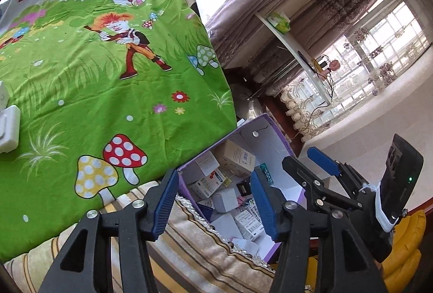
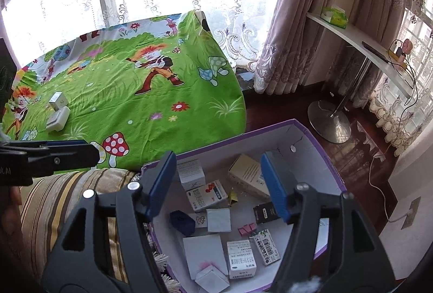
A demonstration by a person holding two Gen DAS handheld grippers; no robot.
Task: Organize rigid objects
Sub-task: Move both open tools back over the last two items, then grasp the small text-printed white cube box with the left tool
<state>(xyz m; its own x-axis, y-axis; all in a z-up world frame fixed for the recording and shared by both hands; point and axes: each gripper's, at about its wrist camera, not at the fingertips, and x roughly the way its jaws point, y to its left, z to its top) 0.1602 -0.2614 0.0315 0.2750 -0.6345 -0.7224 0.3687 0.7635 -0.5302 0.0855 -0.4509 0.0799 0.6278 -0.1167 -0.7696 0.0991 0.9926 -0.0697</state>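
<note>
A purple-rimmed white cardboard box stands beside the table edge and holds several small packages, a dark blue case and pink clips. My right gripper hovers over the box, open and empty. My left gripper is open and empty above the box's near corner; the right gripper shows to its right. Two white boxes lie on the cartoon cloth at the left, also at the left edge of the left wrist view.
A table under a green cartoon cloth fills the left. A striped cushion borders the box. A white shelf on a metal stand, cables and curtains are at right. A yellow object lies lower right.
</note>
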